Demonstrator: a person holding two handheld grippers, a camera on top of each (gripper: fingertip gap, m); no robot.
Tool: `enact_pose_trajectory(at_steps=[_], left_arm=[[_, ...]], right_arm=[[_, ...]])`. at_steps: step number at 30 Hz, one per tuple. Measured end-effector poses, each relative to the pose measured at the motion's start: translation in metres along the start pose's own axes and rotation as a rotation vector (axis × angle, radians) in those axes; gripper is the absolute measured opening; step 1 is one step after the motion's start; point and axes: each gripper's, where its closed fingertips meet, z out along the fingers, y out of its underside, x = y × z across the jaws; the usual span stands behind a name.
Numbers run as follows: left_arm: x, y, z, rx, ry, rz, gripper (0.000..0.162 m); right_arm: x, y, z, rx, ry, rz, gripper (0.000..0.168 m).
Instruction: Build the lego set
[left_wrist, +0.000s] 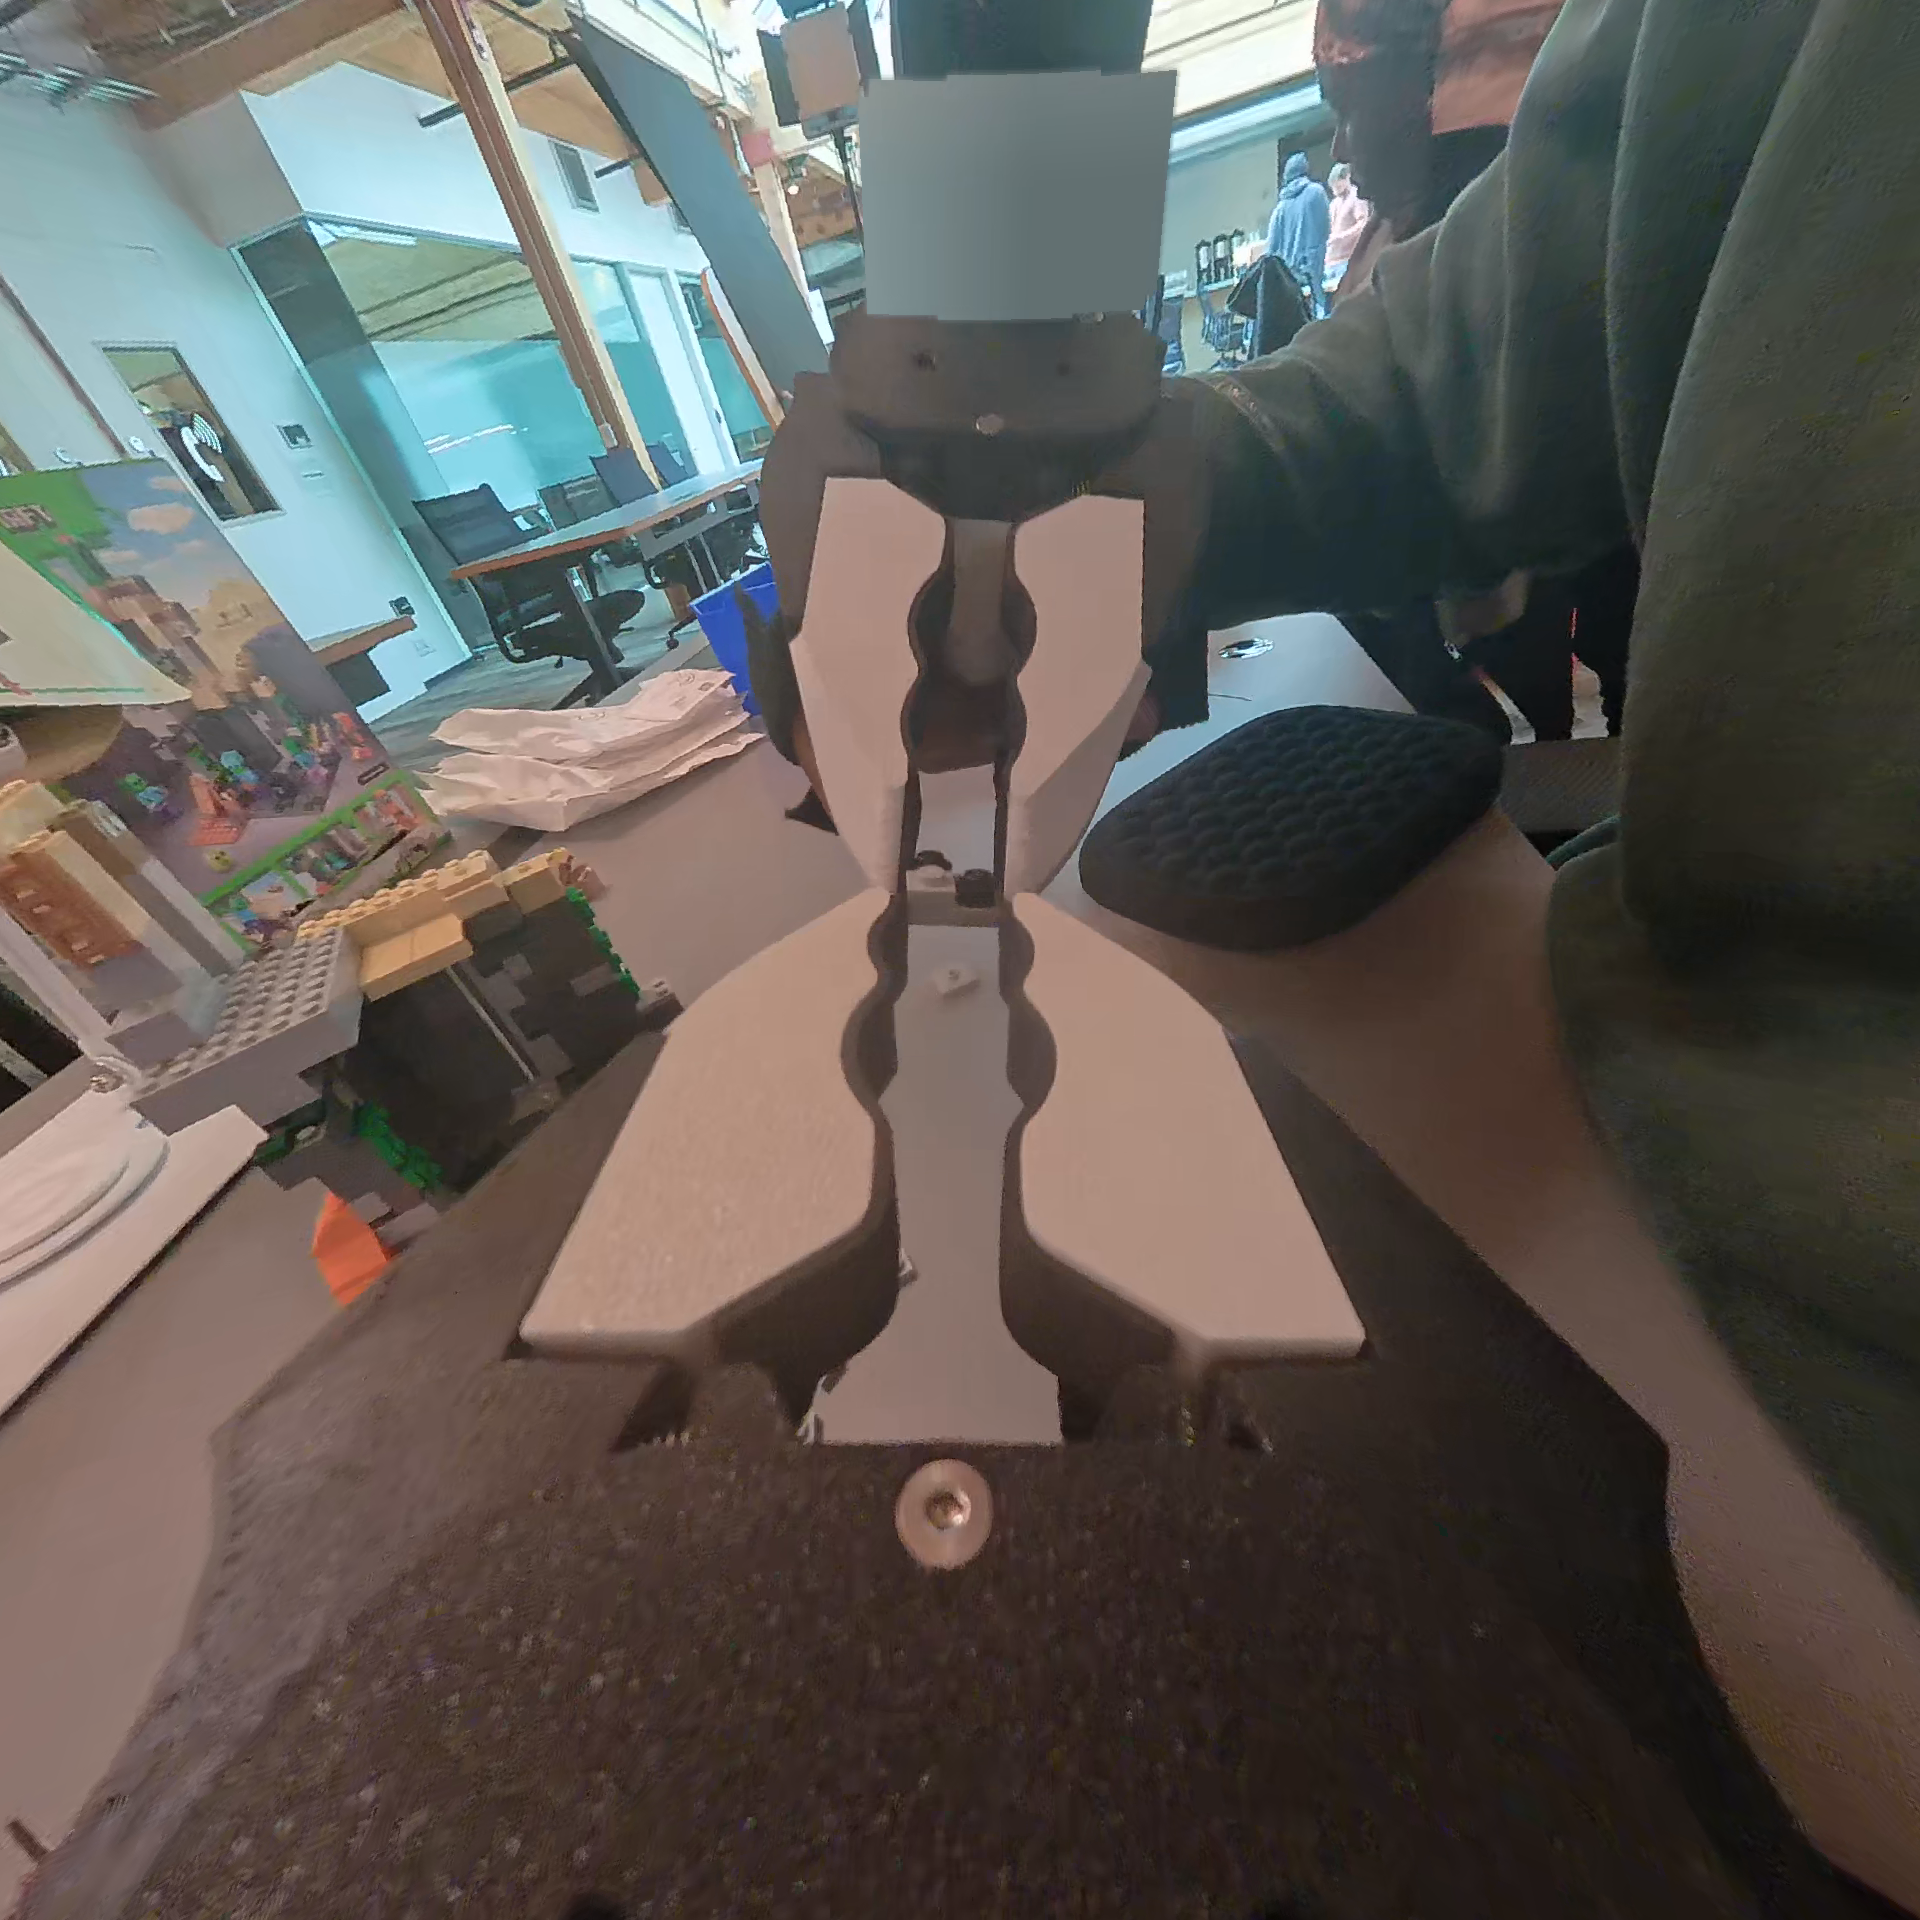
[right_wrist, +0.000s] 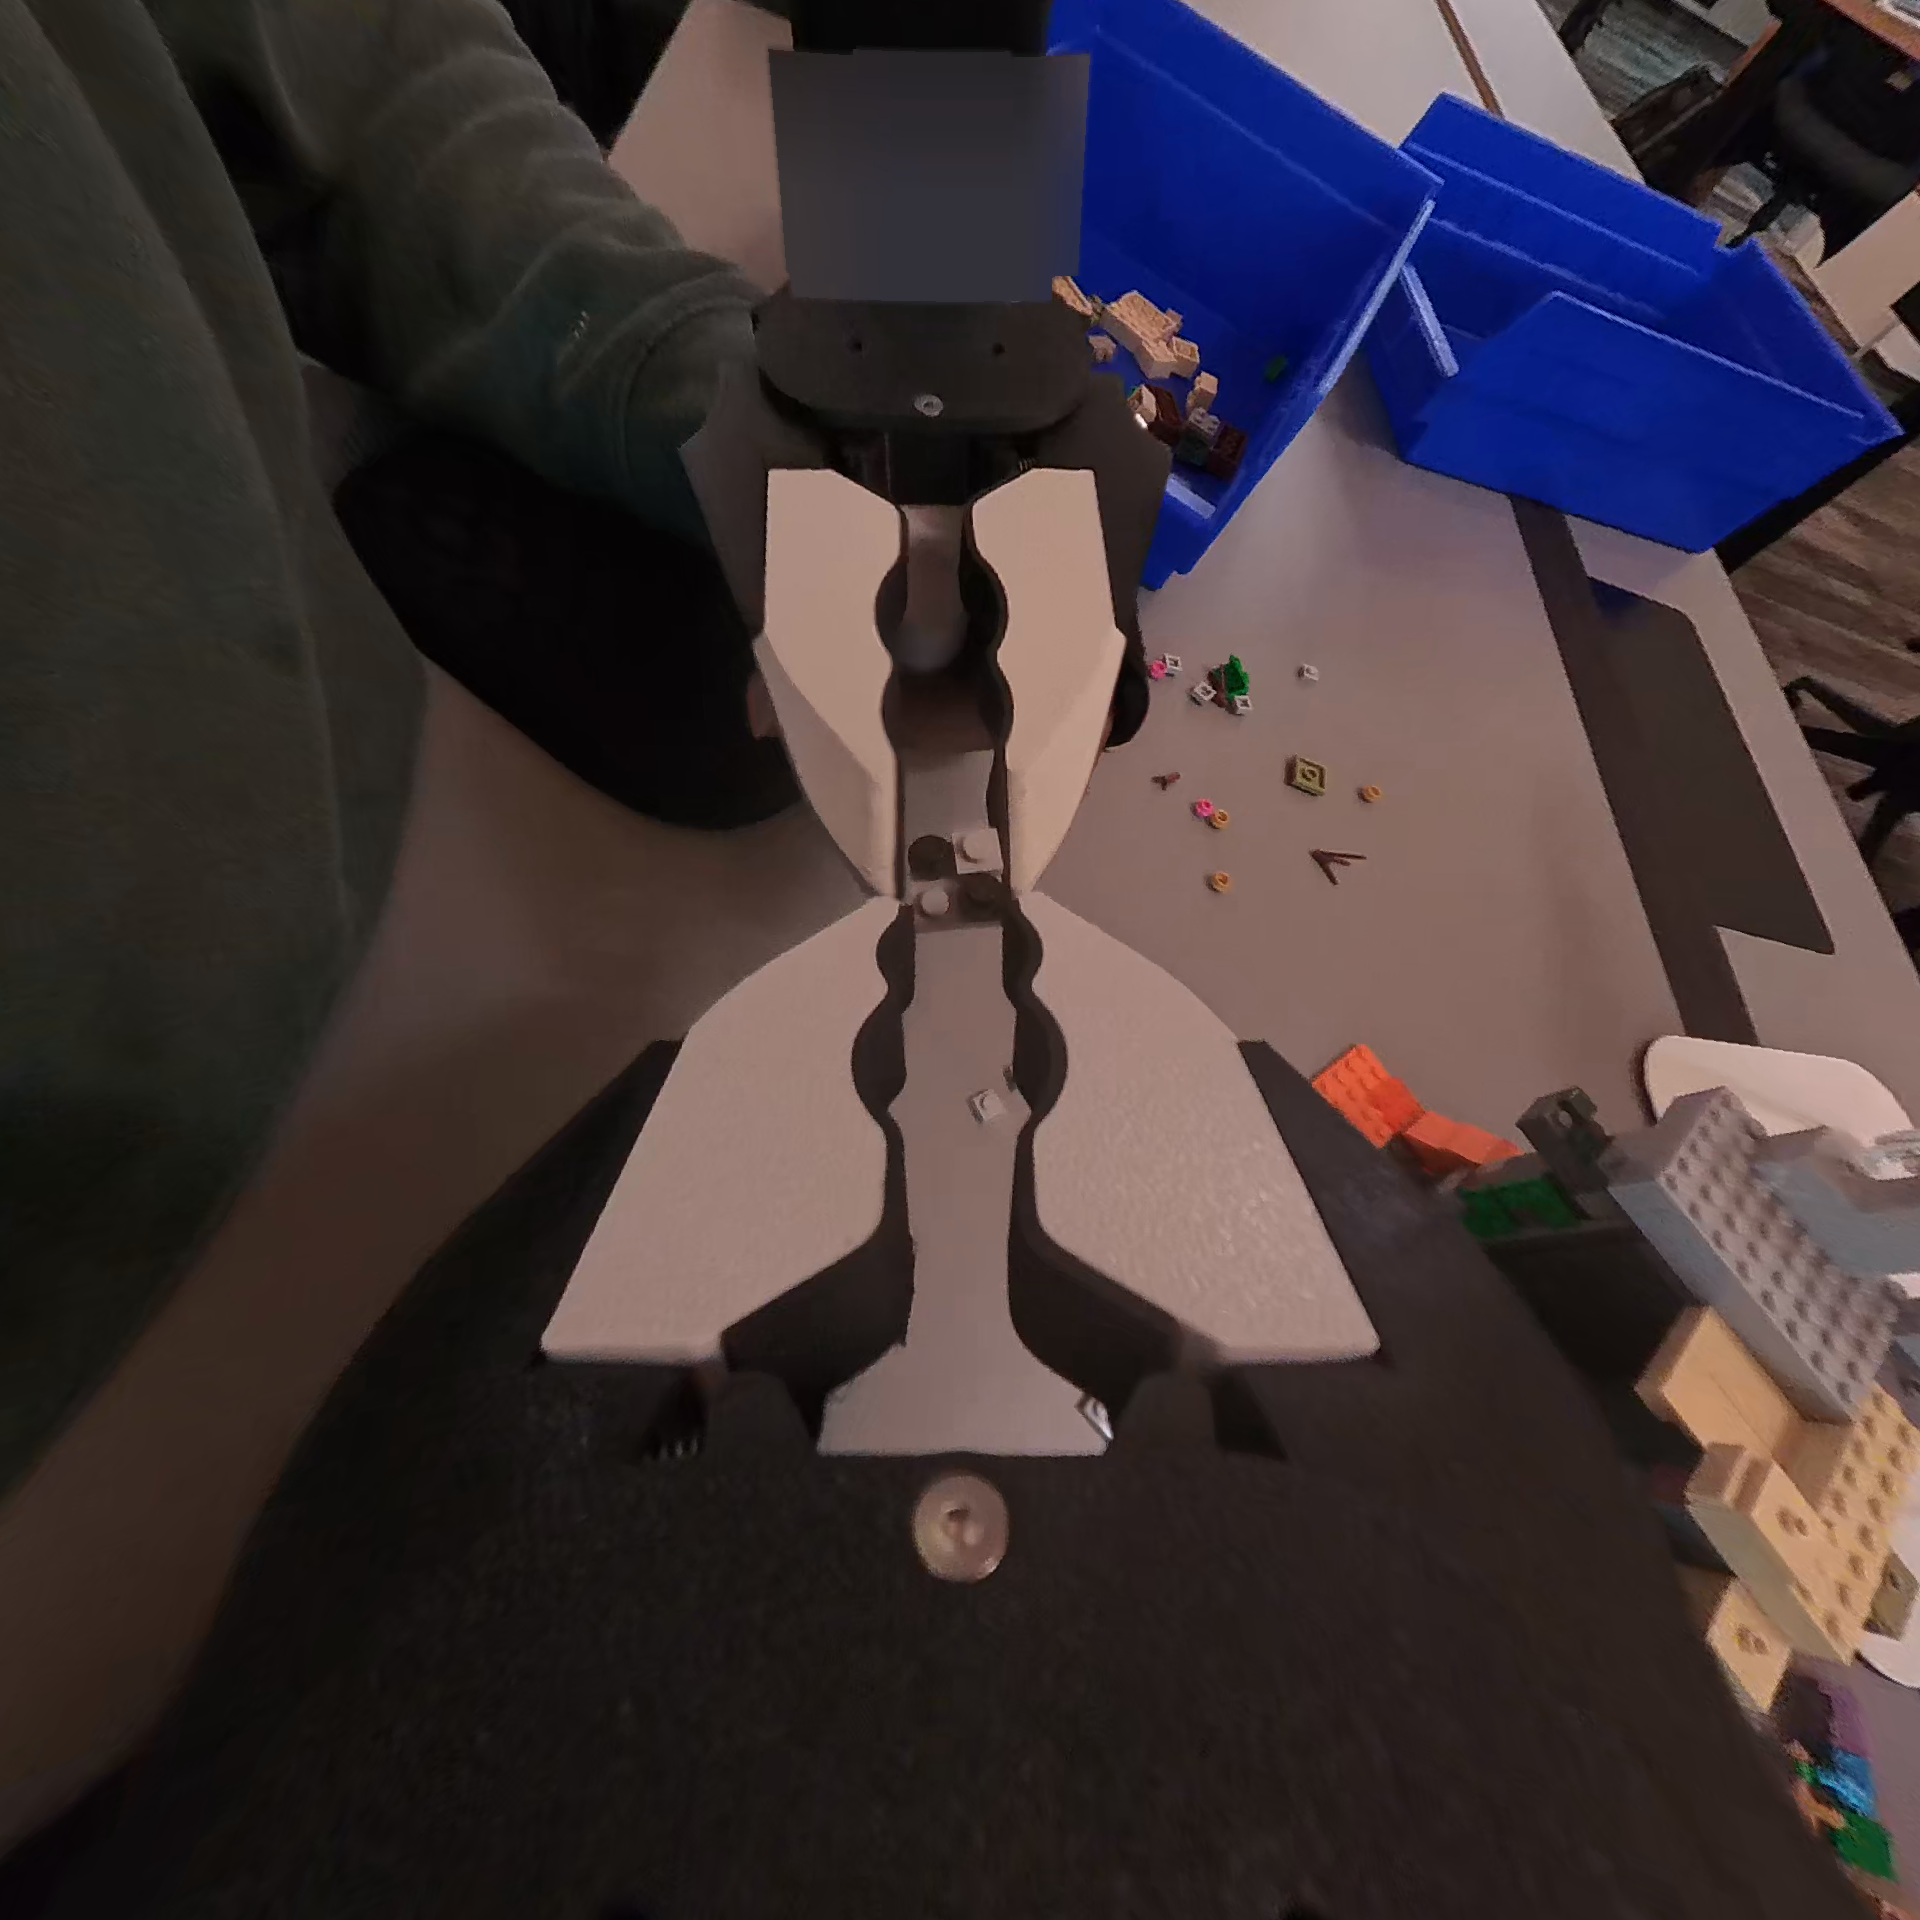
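My two grippers meet tip to tip above the grey table (right_wrist: 1403, 675). Between the tips is a small grey lego piece (left_wrist: 940, 891) with black round studs (right_wrist: 928, 854). My left gripper (left_wrist: 951, 914) is closed on its near end. My right gripper (right_wrist: 954, 914) is closed on the other end, where a grey stud (right_wrist: 935, 902) and a black stud (right_wrist: 980, 891) show. I cannot tell whether it is one piece or two pressed together. The partly built lego model (left_wrist: 436, 987) stands to the left, and it also shows in the right wrist view (right_wrist: 1766, 1299).
A tiny grey piece (left_wrist: 954, 979) lies on the table under the grippers. Loose small pieces (right_wrist: 1309, 774) are scattered near two blue bins (right_wrist: 1299, 260). The set's box (left_wrist: 208, 727), white bags (left_wrist: 592, 748), a black wrist rest (left_wrist: 1288, 821) and a person's green sleeve (left_wrist: 1714, 520) are close by. Only a small space, under 4 cm, lies between the two pairs of fingers.
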Motion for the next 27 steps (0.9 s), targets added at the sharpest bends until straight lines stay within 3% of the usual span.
enact_pose_trajectory(at_steps=[27], left_arm=[[0.011, -0.007, -0.002, 0.018, 0.081, -0.031, 0.016]], right_arm=[[-0.011, -0.015, -0.004, 0.085, 0.012, -0.165, 0.015]])
